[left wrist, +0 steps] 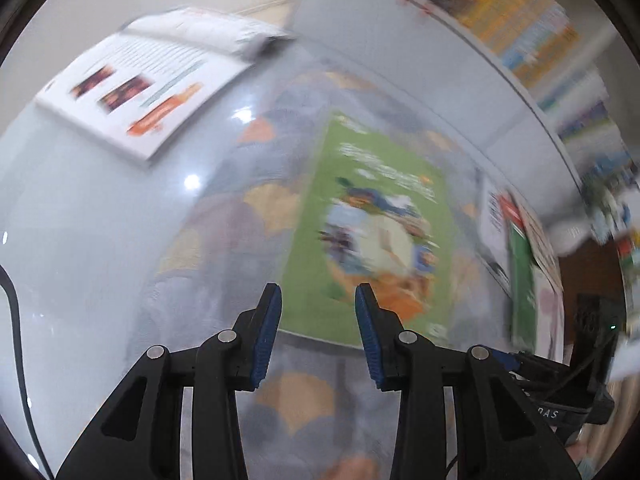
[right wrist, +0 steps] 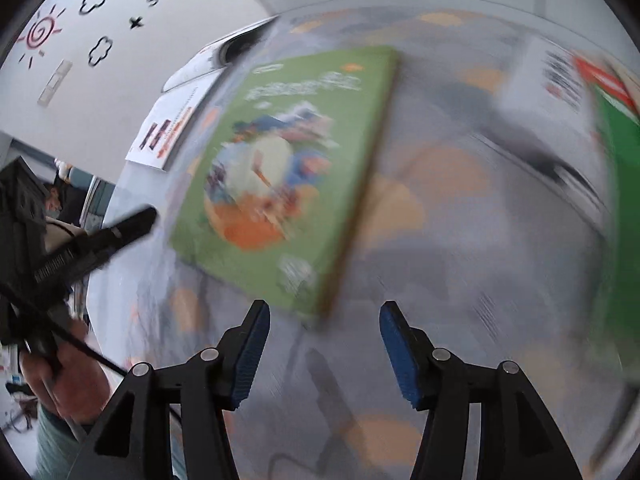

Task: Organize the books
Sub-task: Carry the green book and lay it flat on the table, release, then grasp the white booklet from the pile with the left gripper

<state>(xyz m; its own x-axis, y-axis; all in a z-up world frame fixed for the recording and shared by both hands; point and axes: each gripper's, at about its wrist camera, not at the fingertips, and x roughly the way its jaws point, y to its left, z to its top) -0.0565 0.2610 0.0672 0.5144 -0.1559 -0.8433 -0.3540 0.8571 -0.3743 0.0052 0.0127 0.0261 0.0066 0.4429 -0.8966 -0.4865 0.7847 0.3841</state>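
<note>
While both views smear with blur, the green book [left wrist: 372, 220] lies flat on the patterned bench [left wrist: 224, 220], front cover up; the left hand-held gripper [left wrist: 318, 292] hovers just over its near edge, jaws parted, nothing between them; the right hand-held gripper [right wrist: 324, 308] hangs above the book's near corner, jaws wide and empty; a white book [left wrist: 132, 88] rests well apart at the far edge.

Likely a child's study corner: doodled wall [right wrist: 92, 12] with sun and clouds, patterned desk [left wrist: 100, 240], colourful books [left wrist: 520, 28].
</note>
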